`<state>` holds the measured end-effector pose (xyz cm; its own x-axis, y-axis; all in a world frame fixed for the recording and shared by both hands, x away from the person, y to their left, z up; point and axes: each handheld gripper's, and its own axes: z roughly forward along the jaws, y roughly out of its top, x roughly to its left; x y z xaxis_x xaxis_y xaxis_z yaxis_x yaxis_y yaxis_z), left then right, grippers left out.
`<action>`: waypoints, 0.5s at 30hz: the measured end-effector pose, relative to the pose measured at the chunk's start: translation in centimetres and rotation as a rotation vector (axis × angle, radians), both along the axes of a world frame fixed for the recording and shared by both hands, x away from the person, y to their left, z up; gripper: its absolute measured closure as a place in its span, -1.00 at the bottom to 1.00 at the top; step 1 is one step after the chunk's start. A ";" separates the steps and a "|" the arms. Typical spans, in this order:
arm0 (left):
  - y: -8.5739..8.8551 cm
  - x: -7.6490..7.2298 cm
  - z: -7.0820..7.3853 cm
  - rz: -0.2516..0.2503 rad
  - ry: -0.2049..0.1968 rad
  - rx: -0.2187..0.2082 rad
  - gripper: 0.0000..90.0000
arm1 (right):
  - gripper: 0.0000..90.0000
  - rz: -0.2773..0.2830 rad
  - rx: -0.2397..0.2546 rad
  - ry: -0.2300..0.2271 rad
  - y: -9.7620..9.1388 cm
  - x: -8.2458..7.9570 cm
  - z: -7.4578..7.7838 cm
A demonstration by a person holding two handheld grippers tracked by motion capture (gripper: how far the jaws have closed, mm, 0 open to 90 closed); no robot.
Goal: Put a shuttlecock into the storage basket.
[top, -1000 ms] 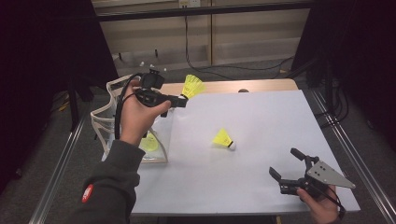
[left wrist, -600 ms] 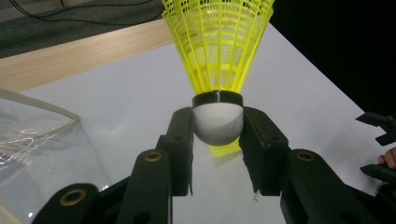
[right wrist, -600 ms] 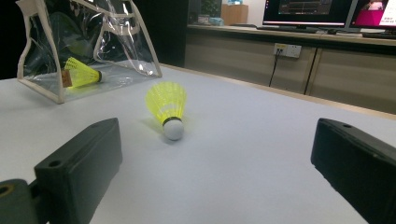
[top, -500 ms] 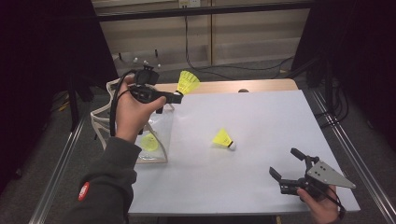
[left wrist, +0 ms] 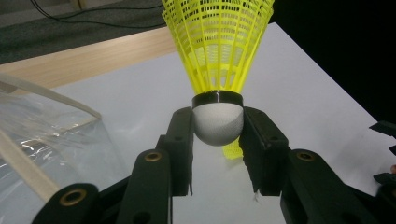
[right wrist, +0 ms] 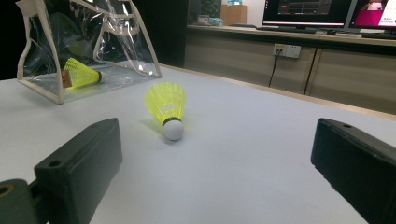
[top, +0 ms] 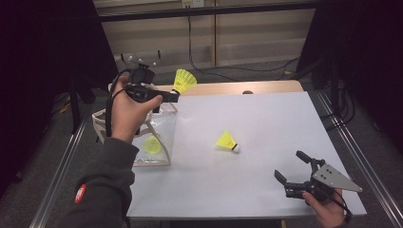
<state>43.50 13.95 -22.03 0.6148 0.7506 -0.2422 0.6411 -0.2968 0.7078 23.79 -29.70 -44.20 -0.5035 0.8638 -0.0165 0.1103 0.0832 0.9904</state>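
Observation:
My left gripper (top: 174, 97) is held in the air above the table's back left, shut on the white cork of a yellow shuttlecock (top: 184, 80). In the left gripper view both jaws press the cork (left wrist: 218, 123), and the skirt points up. A second yellow shuttlecock (top: 227, 141) lies on the white table, skirt to the left; it is also in the right gripper view (right wrist: 168, 109). A third shuttlecock (top: 152, 145) lies inside the clear bag (top: 159, 128). My right gripper (top: 292, 167) rests low at the front right, open, with nothing between its jaws (right wrist: 219, 144).
The clear bag with beige trim (right wrist: 88, 46) stands open at the table's left edge, below my left hand. A wooden strip (top: 237, 88) runs along the table's far edge. Metal rails flank the table on both sides.
My left gripper has shifted slightly left and up with the shuttlecock, closer to the bag's opening. The right gripper and the shuttlecock on the table have not moved.

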 end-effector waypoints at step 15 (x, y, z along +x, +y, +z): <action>2.2 0.2 0.2 0.058 -0.004 0.002 0.45 | -0.96 -0.002 -0.001 -0.002 0.0 0.0 0.0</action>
